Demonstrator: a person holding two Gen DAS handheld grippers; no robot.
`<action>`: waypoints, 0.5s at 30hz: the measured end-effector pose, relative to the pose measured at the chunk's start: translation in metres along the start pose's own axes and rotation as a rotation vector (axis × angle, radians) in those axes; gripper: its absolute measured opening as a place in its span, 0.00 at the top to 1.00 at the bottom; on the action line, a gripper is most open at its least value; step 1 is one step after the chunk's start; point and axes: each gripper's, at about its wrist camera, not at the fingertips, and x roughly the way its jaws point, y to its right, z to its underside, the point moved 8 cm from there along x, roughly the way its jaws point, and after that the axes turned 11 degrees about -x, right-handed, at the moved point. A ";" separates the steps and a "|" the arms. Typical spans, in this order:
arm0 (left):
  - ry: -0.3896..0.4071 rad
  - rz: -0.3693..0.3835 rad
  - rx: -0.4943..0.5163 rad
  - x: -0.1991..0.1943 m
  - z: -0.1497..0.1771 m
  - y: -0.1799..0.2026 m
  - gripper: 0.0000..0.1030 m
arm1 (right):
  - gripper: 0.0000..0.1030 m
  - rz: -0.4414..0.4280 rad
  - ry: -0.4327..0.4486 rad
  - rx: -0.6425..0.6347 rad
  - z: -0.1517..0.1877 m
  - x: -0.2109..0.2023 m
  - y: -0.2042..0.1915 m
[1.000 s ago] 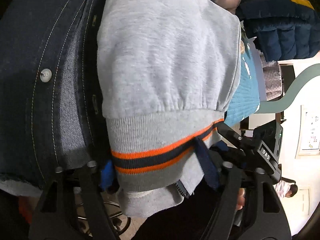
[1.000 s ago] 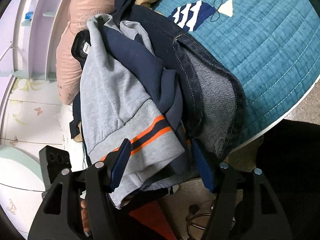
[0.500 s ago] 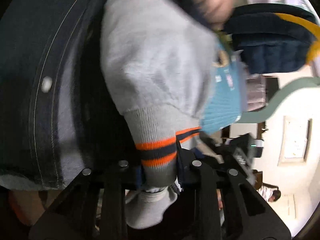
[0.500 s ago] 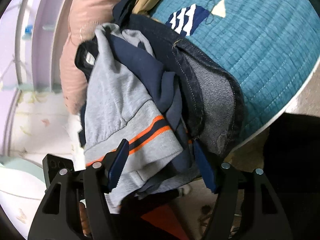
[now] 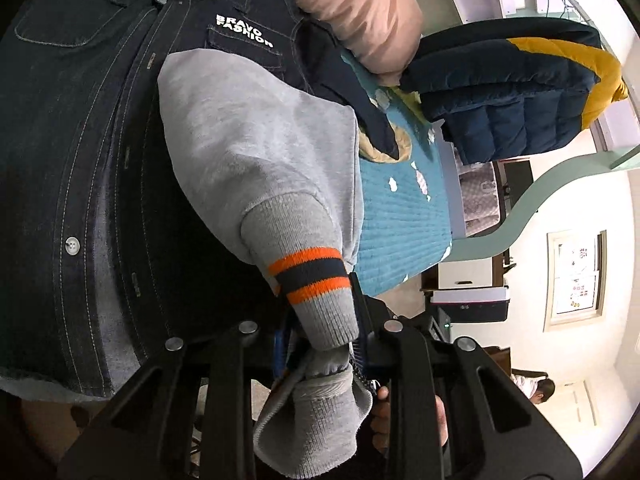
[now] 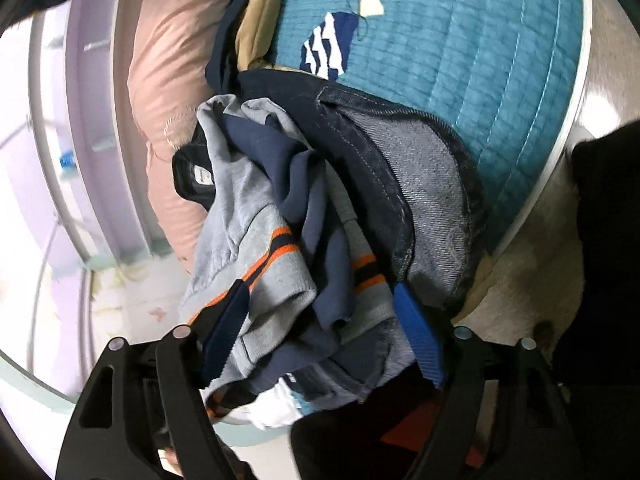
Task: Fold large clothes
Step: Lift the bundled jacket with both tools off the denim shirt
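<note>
The left gripper [image 5: 320, 344] is pinched tight on the grey sleeve cuff [image 5: 316, 288] with orange and navy stripes. The right gripper [image 6: 320, 332] stands wide apart around the bunched grey sweatshirt [image 6: 240, 208]. A denim jacket [image 5: 80, 160] lies against it, on the teal quilt [image 6: 460, 40]. Behind sit a pink pillow [image 5: 360, 12] and navy puffer jacket [image 5: 512, 92].
</note>
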 end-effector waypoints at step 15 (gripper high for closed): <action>-0.007 0.029 -0.019 0.004 -0.007 0.010 0.77 | 0.28 -0.192 0.061 0.265 0.031 -0.004 -0.011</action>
